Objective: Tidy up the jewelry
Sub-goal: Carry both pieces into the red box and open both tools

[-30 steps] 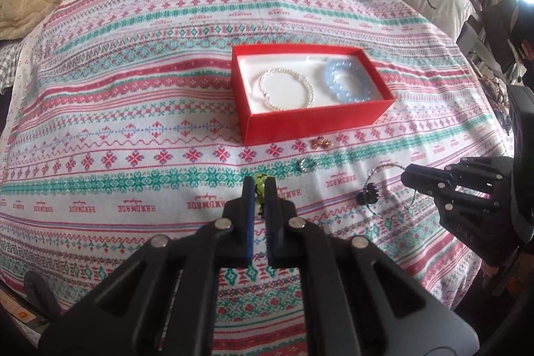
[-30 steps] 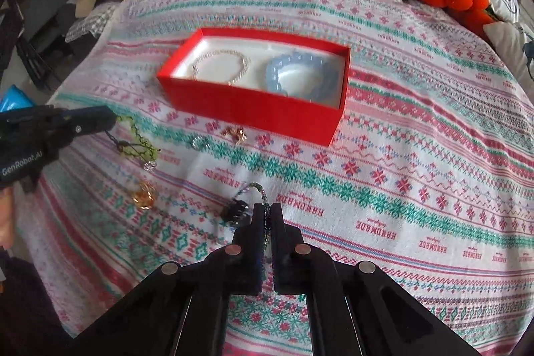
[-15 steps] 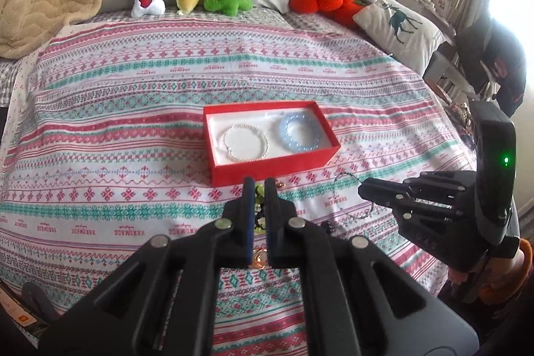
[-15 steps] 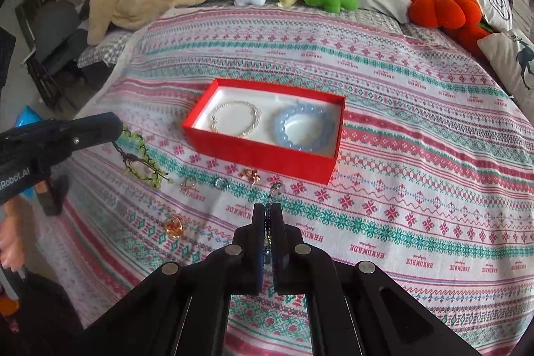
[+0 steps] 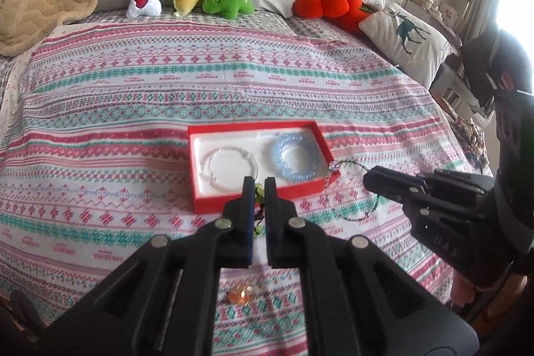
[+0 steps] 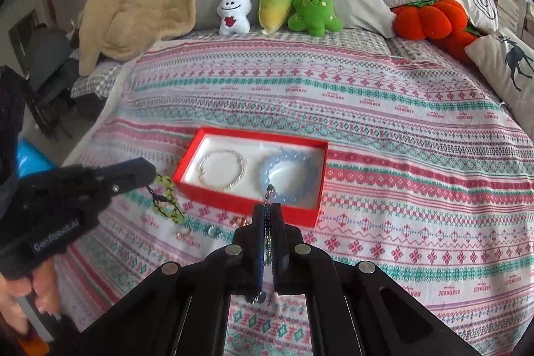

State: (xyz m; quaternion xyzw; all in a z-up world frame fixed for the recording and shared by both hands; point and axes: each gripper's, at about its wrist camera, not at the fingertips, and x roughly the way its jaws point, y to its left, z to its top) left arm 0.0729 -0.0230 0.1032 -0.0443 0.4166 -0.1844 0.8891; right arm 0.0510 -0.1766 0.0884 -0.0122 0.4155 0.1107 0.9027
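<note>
A green beaded bracelet with dark cord (image 6: 165,197) is pinched in the left hand-held gripper (image 5: 258,186), jaws nearly closed on it, dangling above the patterned bedspread (image 5: 133,109). A thin multicoloured beaded chain bracelet (image 5: 347,189) is clamped the same way in the right hand-held gripper (image 6: 267,211). Just past both, an open red rectangular box (image 5: 293,191) is sat mid-bed, with a pearly white bracelet (image 5: 233,167) and a chunky pale blue bead bracelet (image 5: 295,157) laid inside. An amber bead charm (image 5: 240,292) and small rings (image 6: 213,231) are left on the bedspread near the box's front edge.
</note>
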